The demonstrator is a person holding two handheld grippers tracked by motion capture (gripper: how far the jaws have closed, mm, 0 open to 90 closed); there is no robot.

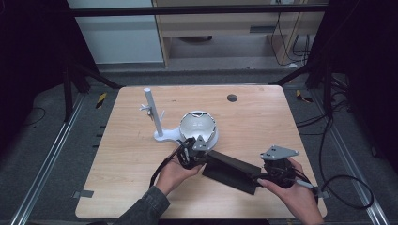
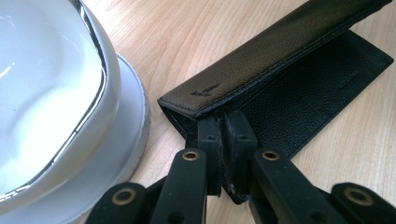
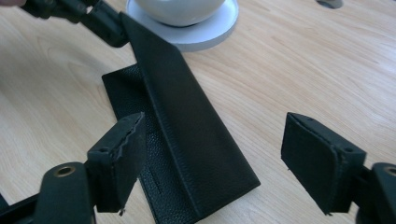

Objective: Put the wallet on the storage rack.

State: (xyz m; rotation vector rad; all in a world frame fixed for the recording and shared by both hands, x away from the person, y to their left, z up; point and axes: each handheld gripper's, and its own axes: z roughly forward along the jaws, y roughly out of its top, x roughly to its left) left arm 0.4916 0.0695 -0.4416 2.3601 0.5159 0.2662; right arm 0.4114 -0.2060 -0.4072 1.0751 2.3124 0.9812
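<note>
A black leather folding case (image 1: 232, 169) lies on the wooden table (image 1: 258, 117), one flap raised like a tent over the flat flap. In the left gripper view my left gripper (image 2: 226, 126) is shut on the near end of the case (image 2: 280, 60), pinching the raised flap's edge. The same gripper (image 1: 202, 157) sits beside the white bowl in the high view. My right gripper (image 3: 215, 140) stands open over the case's other end (image 3: 182, 121), with its pads apart from the leather on both sides. It appears at the table's front right (image 1: 265, 176).
A white bowl (image 1: 199, 125) sits on a pale round base (image 1: 169, 136) just behind the case, close to my left gripper. A white upright post (image 1: 154, 112) with small pegs rises from that base. A dark round hole (image 1: 232, 98) marks the far table.
</note>
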